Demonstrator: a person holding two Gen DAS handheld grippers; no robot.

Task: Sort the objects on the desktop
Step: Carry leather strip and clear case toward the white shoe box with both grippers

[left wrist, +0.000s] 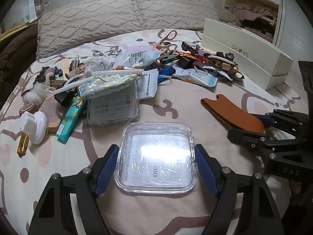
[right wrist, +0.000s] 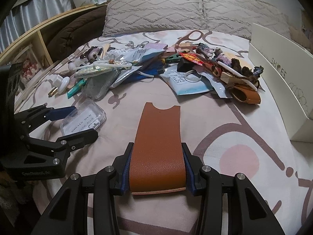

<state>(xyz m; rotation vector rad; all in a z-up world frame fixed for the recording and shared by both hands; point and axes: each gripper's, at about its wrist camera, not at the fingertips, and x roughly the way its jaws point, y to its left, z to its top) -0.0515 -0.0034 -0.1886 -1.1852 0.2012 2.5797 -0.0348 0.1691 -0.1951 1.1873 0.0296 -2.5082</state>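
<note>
**Grippers on a box and a leather piece, bed cover bare in front of the pile**

Clutter lay in one long pile [left wrist: 137,72] across the bed cover [left wrist: 176,101], and everything here is placed by that pile. On the near side of the pile the cover was bare, so there was open room there. On the far side lay a knitted pillow [left wrist: 127,13]. At the right end of the pile stood a white shoe box [left wrist: 244,58], like a wall along that edge.

The left gripper [left wrist: 156,166] was on the near side of the pile. A clear plastic box [left wrist: 156,156] lay flat on the cover between its blue pads [left wrist: 106,168]. The pads were against the box's two sides, so it was grasping the box.

The right gripper [right wrist: 157,168] was also near the pile, to the right of the left one. It was clenched on a brown leather piece [right wrist: 158,143], whose notched end pointed at the pile.

Only the left view showed a gold tube [left wrist: 22,145] and a white pump cap [left wrist: 37,125] close up at the pile's left end. Only the right view showed a wooden shelf [right wrist: 35,43] past that end, and a folded brown leather case [right wrist: 246,95] at the right end.
</note>
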